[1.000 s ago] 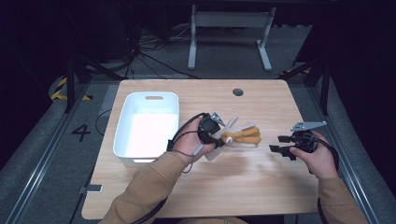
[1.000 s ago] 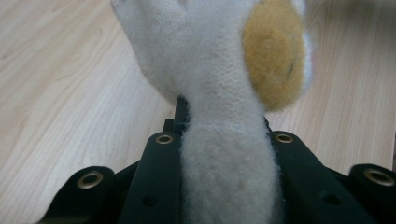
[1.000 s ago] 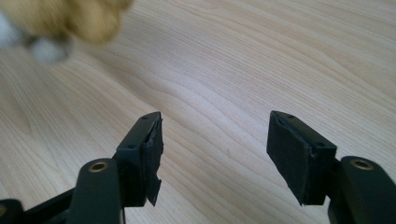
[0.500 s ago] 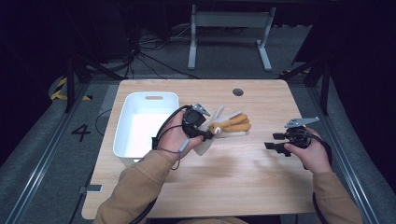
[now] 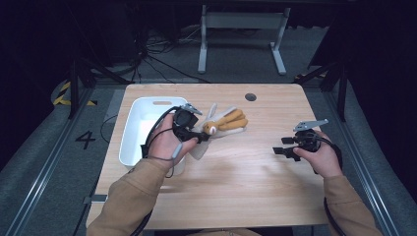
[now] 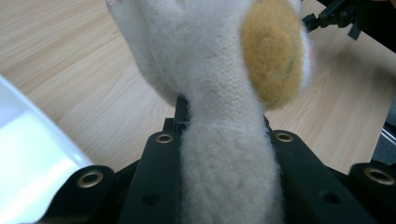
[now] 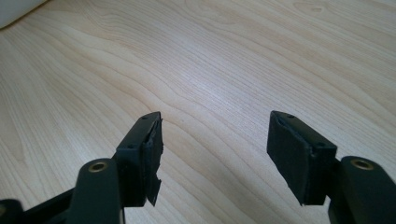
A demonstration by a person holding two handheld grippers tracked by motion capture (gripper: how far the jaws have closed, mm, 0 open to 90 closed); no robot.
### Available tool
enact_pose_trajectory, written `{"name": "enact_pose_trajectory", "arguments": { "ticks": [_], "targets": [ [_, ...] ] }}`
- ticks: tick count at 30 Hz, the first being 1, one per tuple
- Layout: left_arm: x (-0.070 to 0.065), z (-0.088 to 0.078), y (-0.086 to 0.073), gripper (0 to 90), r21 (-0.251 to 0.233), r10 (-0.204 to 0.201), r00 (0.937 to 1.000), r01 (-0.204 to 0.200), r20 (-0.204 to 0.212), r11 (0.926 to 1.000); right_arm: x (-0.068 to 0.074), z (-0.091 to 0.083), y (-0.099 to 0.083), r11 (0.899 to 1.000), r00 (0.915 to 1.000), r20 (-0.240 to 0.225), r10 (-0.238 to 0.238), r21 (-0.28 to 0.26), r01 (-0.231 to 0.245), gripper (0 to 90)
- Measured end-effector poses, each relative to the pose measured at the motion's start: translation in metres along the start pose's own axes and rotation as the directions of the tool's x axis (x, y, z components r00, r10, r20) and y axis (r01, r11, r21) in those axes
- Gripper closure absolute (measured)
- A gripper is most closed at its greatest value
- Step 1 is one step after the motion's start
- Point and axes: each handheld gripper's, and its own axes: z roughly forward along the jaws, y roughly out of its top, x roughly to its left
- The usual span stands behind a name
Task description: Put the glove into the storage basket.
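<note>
Nearest the camera in the high view: 2 forearms in tan sleeves, entering from the bottom edge over a light wooden table (image 5: 231, 177). Right hand, at the right of the table: holds the right gripper (image 5: 285, 150), pointed leftward above bare wood; in the right gripper view its 2 black jaws stand well apart with nothing between them, only wood grain beneath. Left hand, left of centre: holds the left gripper (image 5: 202, 136), with a black cable looping back along the wrist. Its jaws are clamped on a knitted glove (image 5: 223, 123), cream with orange-tan fingers; in the left gripper view the cream cuff (image 6: 229, 172) is pinched between the 2 jaws and the glove's body rises ahead of them, with 1 round orange-tan patch at upper right. In the high view the glove's fingers fan out to the right of the gripper, over the table, just beside the right rim of a white rectangular bin (image 5: 133, 132), which sits on the left part of the table with a handle slot in its far wall. Beyond the glove: 1 dark round grommet (image 5: 251, 97) near the table's far edge. Farthest: grey floor, loose black cables, and the 2 feet of a grey metal stand (image 5: 241, 37).
</note>
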Motion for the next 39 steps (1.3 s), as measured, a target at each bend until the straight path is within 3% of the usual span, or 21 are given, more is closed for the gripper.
{"name": "enact_pose_trajectory", "arguments": {
  "ticks": [10, 18, 27, 29, 30, 32, 35, 39],
  "targets": [
    [0.022, -0.027, -0.012, 75.1, -0.027, -0.067, 0.9961, 0.066, -0.058, 0.9975, -0.002, 0.000, -0.004, 1.000, 0.9999, 0.006, 0.010, 0.011, -0.010, 36.9],
    [0.040, -0.041, -0.023, 75.0, -0.042, -0.126, 0.9871, 0.123, -0.099, 0.9916, -0.003, -0.003, -0.011, 1.000, 0.9994, 0.023, 0.025, 0.018, -0.026, 36.7],
    [0.058, -0.046, -0.034, 75.0, -0.047, -0.187, 0.9700, 0.182, -0.155, 0.9821, -0.004, -0.006, -0.016, 0.999, 0.9990, 0.024, 0.037, 0.024, -0.037, 36.5],
    [0.061, -0.046, -0.036, 75.0, -0.053, -0.208, 0.9635, 0.202, -0.168, 0.9780, -0.004, -0.006, -0.017, 0.999, 0.9990, 0.025, 0.038, 0.028, -0.038, 36.5],
    [0.061, -0.046, -0.036, 75.0, -0.053, -0.208, 0.9635, 0.202, -0.168, 0.9780, -0.005, -0.006, -0.017, 0.999, 0.9989, 0.029, 0.038, 0.027, -0.039, 36.5],
    [0.067, -0.047, -0.040, 75.0, -0.065, -0.240, 0.9534, 0.232, -0.183, 0.9706, -0.005, -0.007, -0.018, 0.999, 0.9988, 0.027, 0.040, 0.024, -0.041, 36.5],
    [0.074, -0.046, -0.043, 74.9, -0.060, -0.254, 0.9480, 0.247, -0.191, 0.9670, -0.005, -0.007, -0.018, 0.999, 0.9988, 0.029, 0.039, 0.023, -0.040, 36.5],
    [0.082, -0.044, -0.049, 74.9, -0.070, -0.292, 0.9319, 0.283, -0.216, 0.9565, -0.005, -0.006, -0.018, 0.999, 0.9989, 0.026, 0.039, 0.025, -0.040, 36.4]
  ]
}}
